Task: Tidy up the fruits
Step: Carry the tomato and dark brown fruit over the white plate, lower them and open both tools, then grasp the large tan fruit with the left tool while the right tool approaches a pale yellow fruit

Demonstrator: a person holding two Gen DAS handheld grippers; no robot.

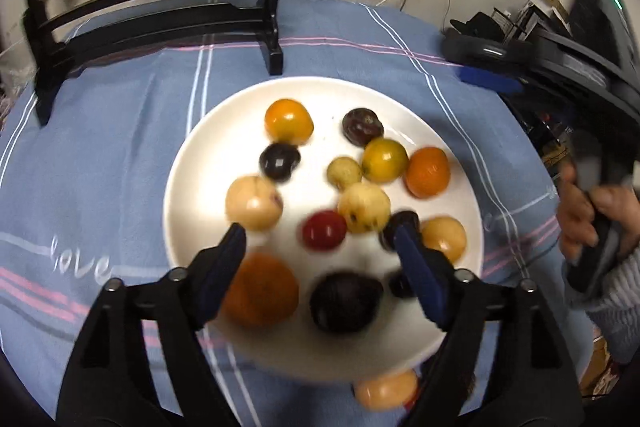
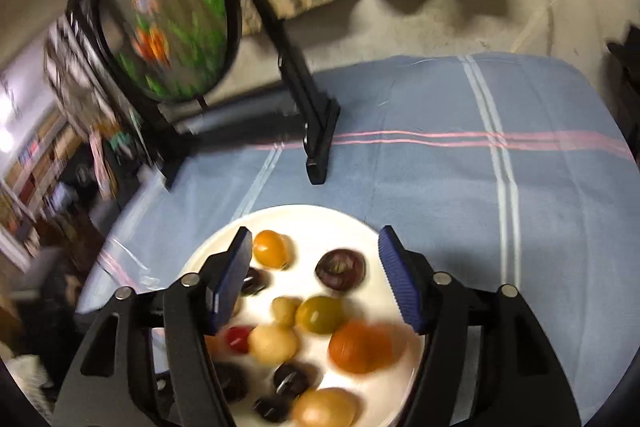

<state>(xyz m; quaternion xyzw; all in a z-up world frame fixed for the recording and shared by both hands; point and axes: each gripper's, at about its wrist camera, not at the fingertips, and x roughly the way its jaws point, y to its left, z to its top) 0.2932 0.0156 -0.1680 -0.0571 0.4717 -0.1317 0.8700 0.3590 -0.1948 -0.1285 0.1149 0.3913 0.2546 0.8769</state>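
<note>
A white plate (image 1: 192, 163) on a blue striped cloth holds several small fruits: orange, yellow, pale, dark purple and one red (image 1: 324, 230). My left gripper (image 1: 320, 233) is open and empty, hovering over the plate's near side with the red fruit between its fingertips' line. A pale fruit (image 1: 386, 389) lies off the plate at its near edge. In the right wrist view the same plate (image 2: 360, 227) sits below my right gripper (image 2: 314, 239), which is open and empty above the fruits. An orange fruit (image 2: 362, 347) lies near its right finger.
A black wooden stand (image 1: 152, 15) with a round embroidered panel (image 2: 168, 23) stands at the table's far side. The hand holding the right gripper (image 1: 592, 223) is at the table's right edge. Cables and clutter sit beyond the table's right.
</note>
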